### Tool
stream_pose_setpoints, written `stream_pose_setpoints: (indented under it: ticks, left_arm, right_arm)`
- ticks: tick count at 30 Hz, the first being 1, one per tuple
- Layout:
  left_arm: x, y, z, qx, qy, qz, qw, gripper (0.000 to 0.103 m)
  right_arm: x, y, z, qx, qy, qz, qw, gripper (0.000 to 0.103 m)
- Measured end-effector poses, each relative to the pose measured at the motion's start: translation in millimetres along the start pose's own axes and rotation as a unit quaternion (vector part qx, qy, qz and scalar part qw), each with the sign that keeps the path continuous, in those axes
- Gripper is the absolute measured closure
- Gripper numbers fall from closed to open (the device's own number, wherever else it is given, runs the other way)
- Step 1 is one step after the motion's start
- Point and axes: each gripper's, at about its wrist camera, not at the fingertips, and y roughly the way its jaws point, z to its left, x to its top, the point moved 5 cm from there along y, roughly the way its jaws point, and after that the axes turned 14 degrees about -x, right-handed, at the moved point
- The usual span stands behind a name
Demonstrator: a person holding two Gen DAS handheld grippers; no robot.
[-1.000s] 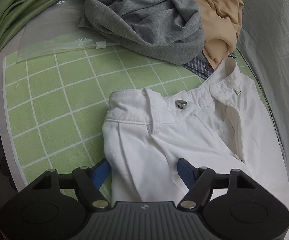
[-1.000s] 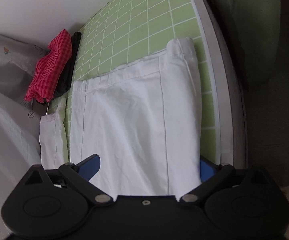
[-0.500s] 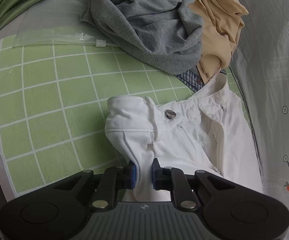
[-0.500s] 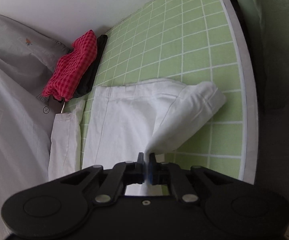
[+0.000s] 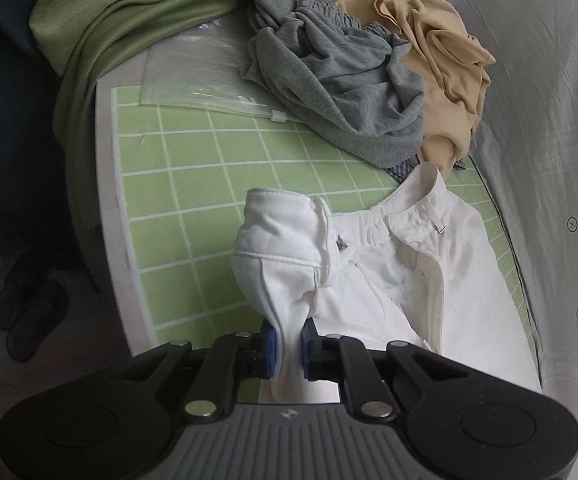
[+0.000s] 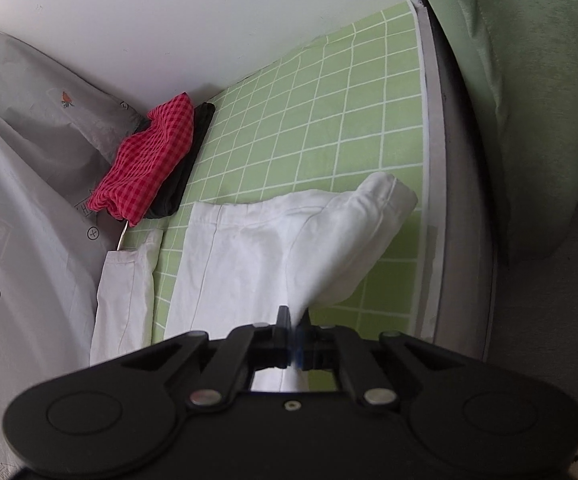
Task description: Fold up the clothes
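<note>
White trousers [image 5: 389, 280] lie on a green checked mat [image 5: 193, 184]. In the left wrist view my left gripper [image 5: 289, 344] is shut on the outer side of the trousers just below the waistband and lifts that edge off the mat. In the right wrist view my right gripper [image 6: 297, 340] is shut on the outer edge of one white trouser leg [image 6: 273, 256], raised so the hem end [image 6: 385, 204] hangs up off the mat [image 6: 321, 120]. The second leg [image 6: 129, 288] lies flat at the left.
A crumpled grey garment [image 5: 337, 80] and a beige one [image 5: 441, 64] are piled at the far end, beside a clear plastic bag [image 5: 209, 100]. A folded red checked cloth [image 6: 149, 160] on a dark one sits by the wall. Grey sheet [image 5: 549, 120] borders the mat; green fabric [image 6: 529, 80] hangs past the edge.
Both grippers went from open around the trousers to shut on the fabric, then rose, lifting the near side of the waist and the leg off the mat.
</note>
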Motion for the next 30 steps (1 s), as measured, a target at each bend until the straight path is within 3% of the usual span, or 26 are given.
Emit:
stream_pose_setpoints:
  ticks: [7, 9, 16, 23, 27, 30]
  left_arm:
    - [-10, -66, 32, 0.027, -0.004, -0.025, 0.9993, 0.09]
    - [-7, -73, 15, 0.012, 0.007, -0.037, 0.9992, 0.09]
    - [17, -76, -77, -0.066, 0.07, -0.084, 0.9918, 0.092]
    - [47, -61, -147, -0.131, 0.089, -0.116, 0.9806, 0.092]
    - [53, -25, -160, -0.122, 0.069, -0.103, 0.9847, 0.092]
    - [51, 2, -156, -0.109, 0.049, -0.086, 0.9892, 0.092]
  right_arm:
    - [4, -27, -22, 0.004, -0.019, 0.002, 1.0, 0.101]
    - [5, -31, -12, 0.023, -0.022, 0.0, 0.999, 0.101]
    - [16, -53, 86, 0.143, -0.039, -0.043, 0.988, 0.101]
    - [36, -92, 197, 0.261, -0.057, -0.113, 0.957, 0.101]
    - [38, -85, 245, 0.254, -0.085, -0.142, 0.953, 0.101]
    - [33, -58, 266, 0.233, -0.077, -0.122, 0.962, 0.101]
